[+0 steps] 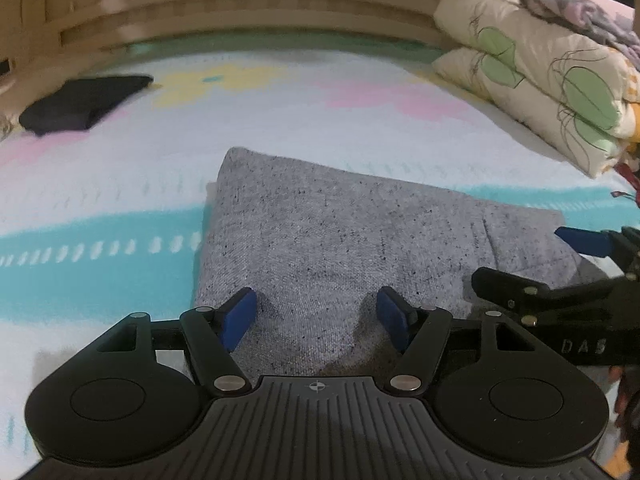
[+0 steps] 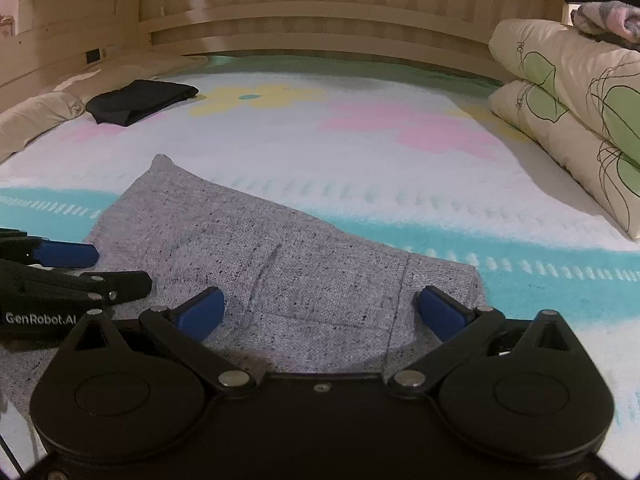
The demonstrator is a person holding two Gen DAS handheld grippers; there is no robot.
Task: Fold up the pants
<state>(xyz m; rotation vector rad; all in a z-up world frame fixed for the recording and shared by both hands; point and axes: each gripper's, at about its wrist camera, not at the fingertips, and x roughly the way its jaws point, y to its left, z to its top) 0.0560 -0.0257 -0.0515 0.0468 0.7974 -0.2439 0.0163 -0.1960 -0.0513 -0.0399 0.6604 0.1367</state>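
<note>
Grey flecked pants (image 1: 340, 236) lie folded into a flat rectangle on the bed; they also show in the right wrist view (image 2: 280, 264). My left gripper (image 1: 316, 316) is open, its blue pads low over the near edge of the pants, holding nothing. My right gripper (image 2: 320, 312) is open over the near right part of the pants, beside the waistband seam, holding nothing. Each gripper shows in the other's view: the right one (image 1: 560, 268) at the right edge, the left one (image 2: 76, 268) at the left edge.
The pastel flowered bedspread (image 2: 360, 148) covers the bed. A folded black garment (image 2: 140, 100) lies at the far left, also in the left wrist view (image 1: 80, 106). Stacked floral pillows (image 2: 568, 112) sit at the right. A wooden headboard (image 2: 320, 24) runs behind.
</note>
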